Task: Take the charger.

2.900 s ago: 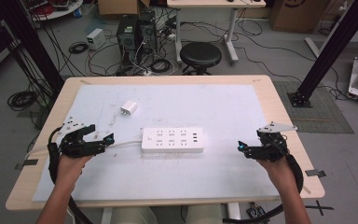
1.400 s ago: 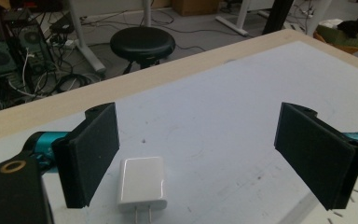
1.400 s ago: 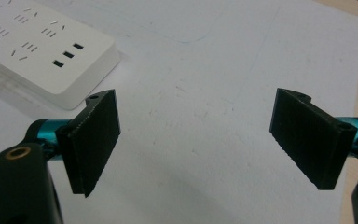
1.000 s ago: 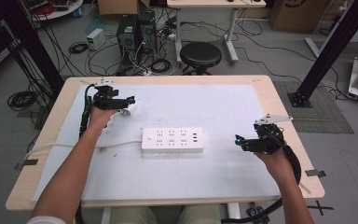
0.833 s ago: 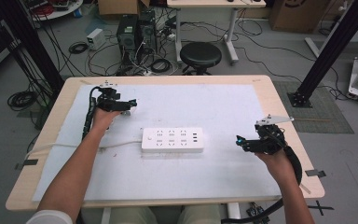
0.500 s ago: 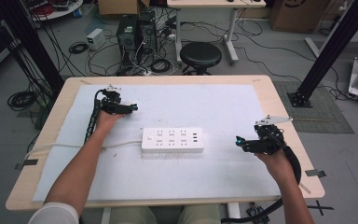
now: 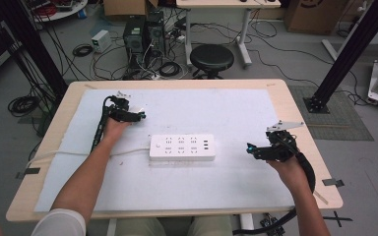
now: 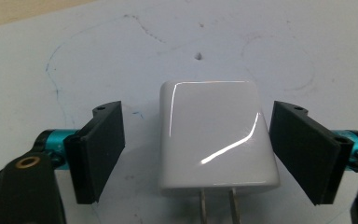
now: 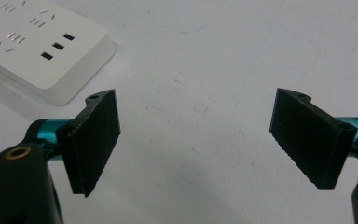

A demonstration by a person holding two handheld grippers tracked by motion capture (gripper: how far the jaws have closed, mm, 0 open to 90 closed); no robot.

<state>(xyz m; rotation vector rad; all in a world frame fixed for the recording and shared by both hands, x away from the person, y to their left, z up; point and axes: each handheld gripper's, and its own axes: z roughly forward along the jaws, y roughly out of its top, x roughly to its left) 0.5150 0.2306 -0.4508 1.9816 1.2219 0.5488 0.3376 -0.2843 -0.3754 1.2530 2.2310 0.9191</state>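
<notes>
A white wall charger point(image 8: 214, 135) lies flat on the white mat, its two metal prongs pointing toward the camera. My left gripper point(image 8: 200, 149) straddles it. The jaws have just been closing with the charger between them, but a gap still shows on each side, so the pads point(image 8: 98, 149) do not touch it. In the high view, the left gripper point(image 7: 139, 117) sits low at the back left of the mat. A white power strip point(image 7: 182, 147) lies mid-table. My right gripper point(image 7: 252, 149) hovers to the right of it, open and empty point(image 9: 198, 140), with the strip's corner point(image 9: 37, 42) ahead on its left.
The white mat point(image 7: 236, 108) covers most of the wooden table. The strip's white cable point(image 7: 69, 155) runs left off the table edge. Beyond the far edge stand a black stool point(image 7: 211, 58) and computer towers among floor cables.
My left hand travelled from the near left to the back left of the mat, then sank over the charger. The right hand has kept still.
</notes>
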